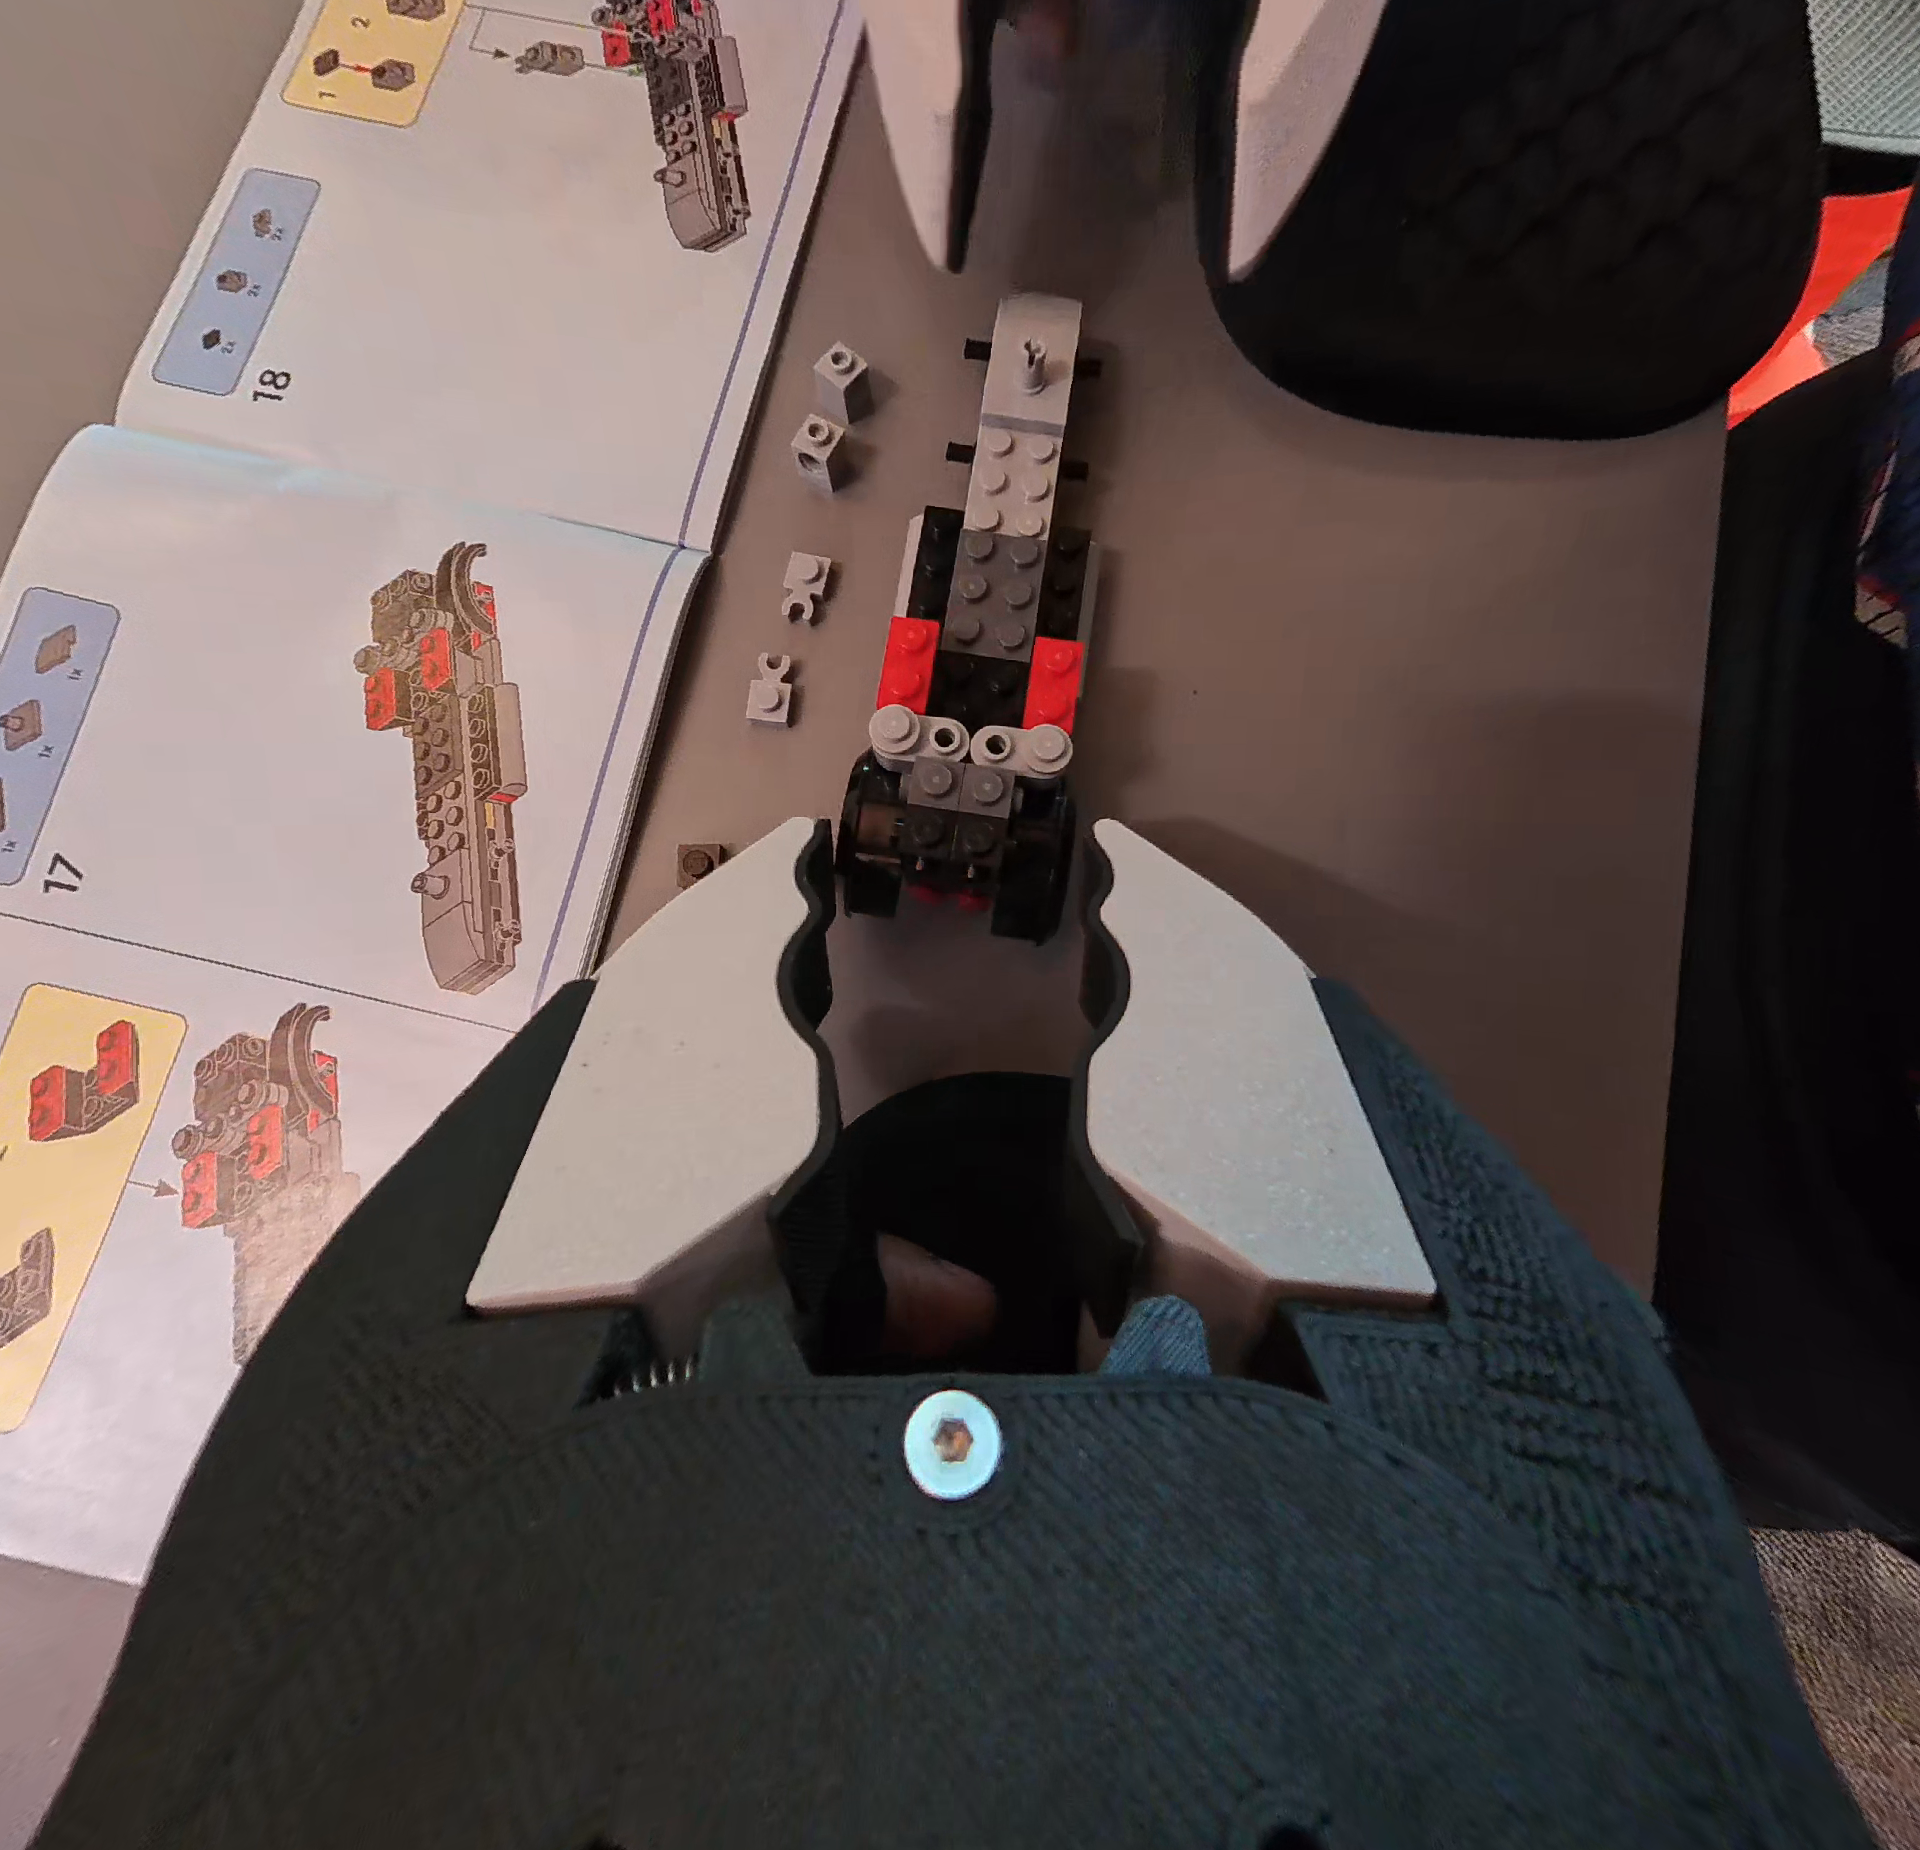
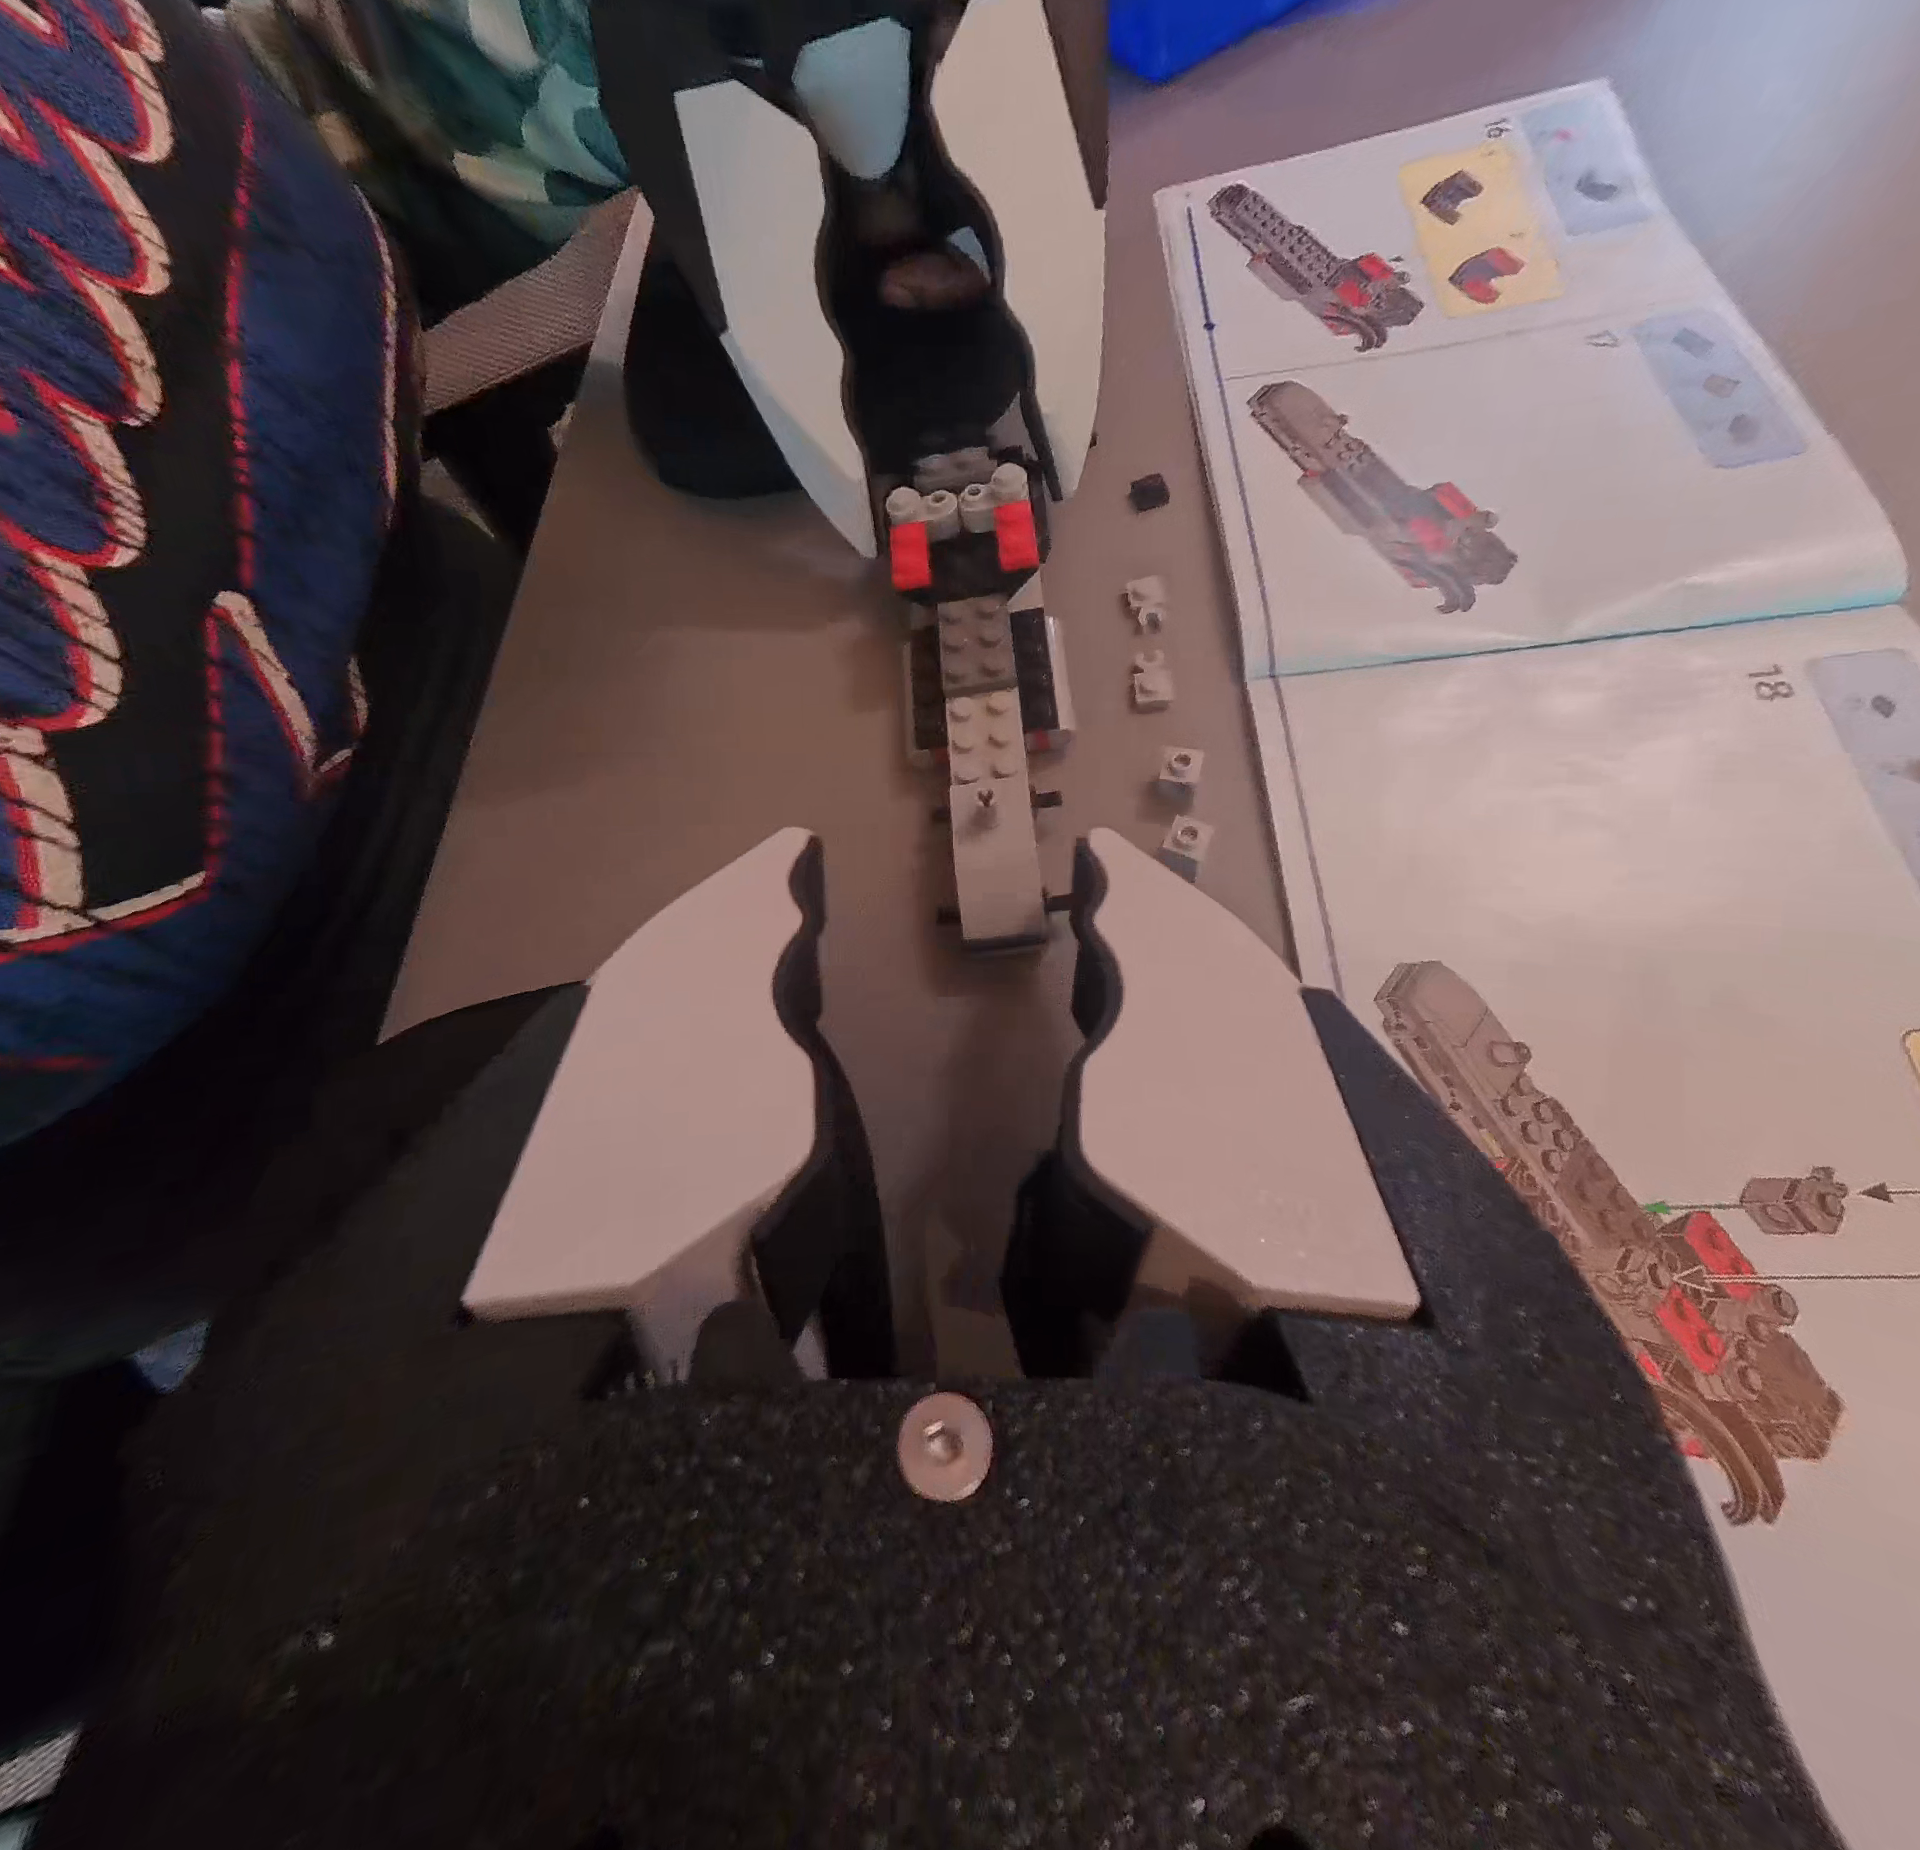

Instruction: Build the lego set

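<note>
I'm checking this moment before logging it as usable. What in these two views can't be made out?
- Dark brick, left wrist view: half covered by the left gripper finger.
- Model rear, right wrist view: tucked between the far gripper's fingers, so contact is unclear.
- Right gripper, left wrist view: blurred and cut by the top edge.
- Instruction booklet: pages run off the frame edges in both views.

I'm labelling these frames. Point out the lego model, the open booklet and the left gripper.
lego model point(image 1: 997, 595), left wrist view, on its dark grey studded middle.
booklet point(image 1: 488, 273), left wrist view, on a bare part of the far page.
left gripper point(image 1: 961, 865), left wrist view, midway between its fingertips.
</note>
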`<state>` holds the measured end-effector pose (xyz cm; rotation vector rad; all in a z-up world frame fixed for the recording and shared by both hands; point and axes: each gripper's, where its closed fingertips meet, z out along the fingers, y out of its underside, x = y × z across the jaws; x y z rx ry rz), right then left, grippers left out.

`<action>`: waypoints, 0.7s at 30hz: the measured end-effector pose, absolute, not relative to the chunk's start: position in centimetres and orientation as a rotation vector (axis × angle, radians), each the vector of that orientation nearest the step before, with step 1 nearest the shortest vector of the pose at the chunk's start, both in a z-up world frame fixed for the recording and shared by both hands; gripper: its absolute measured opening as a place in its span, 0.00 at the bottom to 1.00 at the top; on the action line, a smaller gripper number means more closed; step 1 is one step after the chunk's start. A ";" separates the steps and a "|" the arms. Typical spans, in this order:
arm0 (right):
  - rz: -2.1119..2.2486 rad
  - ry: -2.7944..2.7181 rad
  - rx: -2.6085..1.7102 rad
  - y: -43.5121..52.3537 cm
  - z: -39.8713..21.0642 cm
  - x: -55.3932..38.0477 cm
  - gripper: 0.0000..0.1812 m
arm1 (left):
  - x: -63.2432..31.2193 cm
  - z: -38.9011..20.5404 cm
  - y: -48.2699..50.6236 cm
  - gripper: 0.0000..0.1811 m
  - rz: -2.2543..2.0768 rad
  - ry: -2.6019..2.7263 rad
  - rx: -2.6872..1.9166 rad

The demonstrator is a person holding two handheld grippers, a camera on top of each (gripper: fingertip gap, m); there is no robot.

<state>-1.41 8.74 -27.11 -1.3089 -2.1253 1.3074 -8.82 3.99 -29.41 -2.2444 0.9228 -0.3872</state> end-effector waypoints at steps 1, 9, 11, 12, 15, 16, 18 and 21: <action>1.291 -2.125 -1.301 8.7 -27.2 -1.6 0.28 | -8.8 -29.5 4.0 0.25 -0.381 0.925 -2.249; 1.080 -2.302 -1.273 8.4 -29.8 -1.4 0.16 | -8.6 -29.6 3.9 0.25 -0.381 0.950 -2.251; 1.117 -2.319 -1.290 8.1 -29.7 -1.0 0.16 | -8.4 -29.1 3.7 0.25 -0.429 0.952 -2.225; 1.137 -2.323 -1.295 8.1 -29.6 -0.9 0.17 | -8.3 -28.6 3.6 0.26 -0.463 0.946 -2.204; 1.236 -2.258 -1.266 8.1 -28.2 -0.9 0.19 | -8.6 -26.6 3.7 0.28 -0.550 0.912 -2.124; 1.280 -2.197 -1.252 8.4 -27.2 -1.2 0.20 | -9.1 -25.7 4.1 0.29 -0.549 0.887 -2.087; 1.317 -2.022 -1.241 10.0 -25.2 -2.3 0.22 | -10.6 -23.4 5.9 0.31 -0.504 0.779 -2.003; 1.248 -1.673 -1.242 14.0 -21.6 -4.4 0.41 | -14.6 -19.4 10.4 0.49 -0.358 0.439 -1.878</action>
